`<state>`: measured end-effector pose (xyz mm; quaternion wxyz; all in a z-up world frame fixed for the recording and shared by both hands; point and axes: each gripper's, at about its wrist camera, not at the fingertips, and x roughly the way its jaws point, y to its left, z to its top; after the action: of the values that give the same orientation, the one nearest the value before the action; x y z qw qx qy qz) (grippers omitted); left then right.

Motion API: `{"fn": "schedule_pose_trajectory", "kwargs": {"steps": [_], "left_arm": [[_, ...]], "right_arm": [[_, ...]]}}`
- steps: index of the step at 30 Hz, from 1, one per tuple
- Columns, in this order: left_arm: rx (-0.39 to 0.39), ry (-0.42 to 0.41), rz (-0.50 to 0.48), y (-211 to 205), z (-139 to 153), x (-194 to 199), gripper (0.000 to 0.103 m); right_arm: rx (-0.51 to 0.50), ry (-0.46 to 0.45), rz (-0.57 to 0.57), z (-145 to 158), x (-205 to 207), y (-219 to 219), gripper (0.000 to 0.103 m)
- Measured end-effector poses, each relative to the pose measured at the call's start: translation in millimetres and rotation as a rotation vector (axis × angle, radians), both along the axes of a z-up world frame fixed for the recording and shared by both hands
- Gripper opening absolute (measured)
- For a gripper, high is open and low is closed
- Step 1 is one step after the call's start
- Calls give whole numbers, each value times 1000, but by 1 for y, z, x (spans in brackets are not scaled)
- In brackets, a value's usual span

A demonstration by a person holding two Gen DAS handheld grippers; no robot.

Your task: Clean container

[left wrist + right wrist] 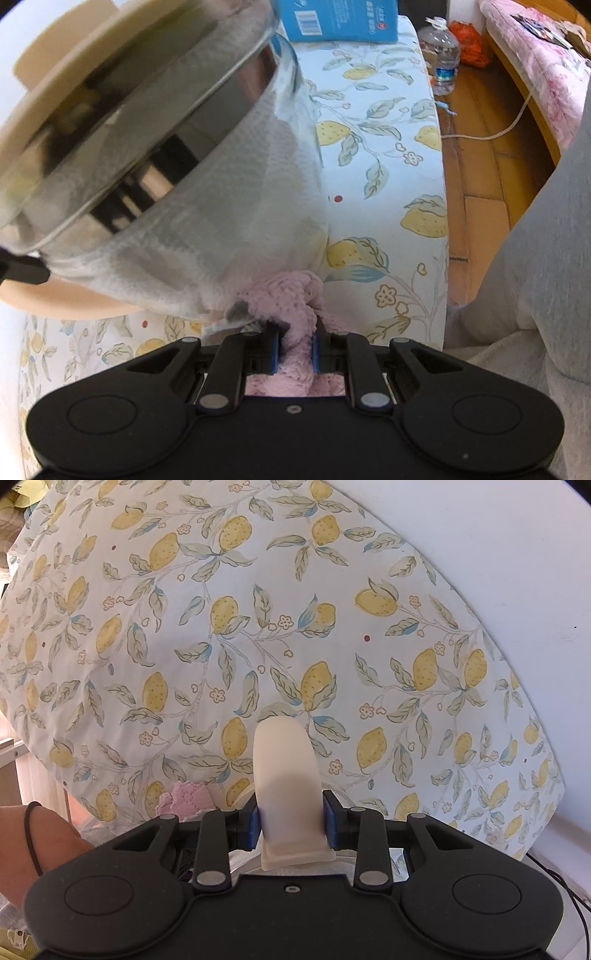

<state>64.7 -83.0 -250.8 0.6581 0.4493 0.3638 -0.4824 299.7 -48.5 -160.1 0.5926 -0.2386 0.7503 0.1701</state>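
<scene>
A clear glass container (177,192) with a metal band and a cream lid and base is held tilted above the lemon-print tablecloth (388,177). My left gripper (295,350) is shut on a pink knitted cloth (291,302) that presses against the container's lower glass wall. My right gripper (293,827) is shut on the container's cream handle (284,771), which sticks out forward between the blue pads. The pink cloth also shows at the lower left of the right wrist view (188,797).
A blue box (340,18) stands at the table's far end. A water bottle (441,55) and a white cable (491,133) lie on the wooden floor to the right. A grey-clad leg (535,240) is beside the table. A bare wrist (33,845) is at the lower left.
</scene>
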Motion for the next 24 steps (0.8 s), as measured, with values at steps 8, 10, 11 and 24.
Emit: {"fn": "schedule_pose_trajectory", "kwargs": {"steps": [8,10,11,24], "left_arm": [[-67,-32,108,8,38,-4,15],[-92,-25,156,9,51,-2,15],[-101,-27,178,9,59,-2,15],[-90,-116,274,-9,102,-21,15]], "right_arm": [[14,-4,-1,-2,0,-2,38],[21,1,-3,-2,1,-3,38],[22,-1,1,-2,1,-3,38],[26,-20,70,-6,-6,-2,37]]}}
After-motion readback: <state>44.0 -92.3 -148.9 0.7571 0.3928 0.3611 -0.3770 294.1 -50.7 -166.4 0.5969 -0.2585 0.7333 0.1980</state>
